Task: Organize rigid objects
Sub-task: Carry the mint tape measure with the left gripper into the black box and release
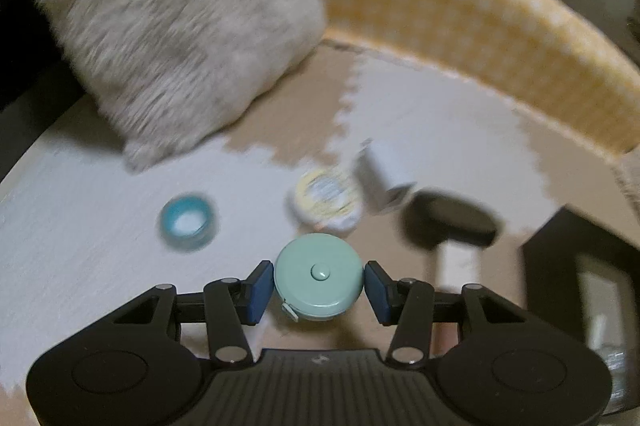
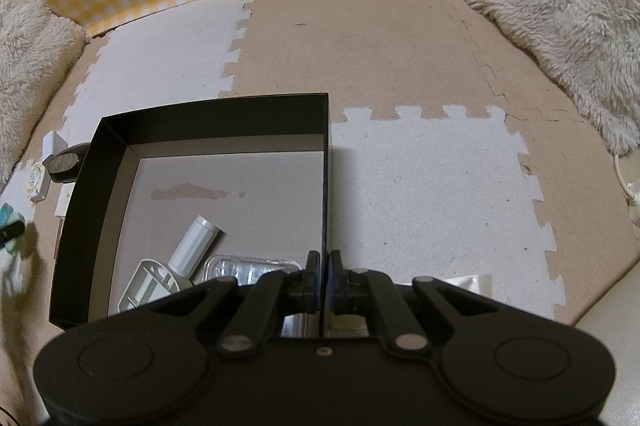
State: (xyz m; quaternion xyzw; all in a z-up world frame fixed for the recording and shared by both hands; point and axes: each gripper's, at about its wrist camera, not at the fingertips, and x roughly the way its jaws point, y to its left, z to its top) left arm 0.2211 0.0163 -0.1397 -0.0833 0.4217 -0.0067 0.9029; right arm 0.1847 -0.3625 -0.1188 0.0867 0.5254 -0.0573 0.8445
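my left gripper (image 1: 319, 284) is clamping a mint-green round tape measure (image 1: 319, 276), blue pads (image 1: 260, 290) pressing both sides of its case, its pull tab sticking out at the lower left. it's hanging just above the floor mat (image 1: 80, 226), which is made of white and tan puzzle tiles. beyond it, blurred, a blue tape roll (image 1: 187, 221) is lying to the left, a round yellow-and-white tin (image 1: 326, 200) straight ahead, a small white box (image 1: 382, 178) tilting just beside the tin, and a black round thing (image 1: 452, 220) to the right. a shaggy cream cushion (image 1: 172, 26) is filling the upper left, with a yellow gingham wall (image 1: 460, 6) behind.

my right gripper (image 2: 323, 270) is pinching shut on the right wall of the black box (image 2: 326, 146), the thin wall sitting between the fingers. inside the box, near my end, a white tube (image 2: 196, 240), a white plastic frame part (image 2: 146, 286) and a clear plastic case (image 2: 250, 268) are lying close together. the remaining loose items are sitting outside the box's left wall, and i'm seeing the tape measure only as a blurred sliver at the left edge.
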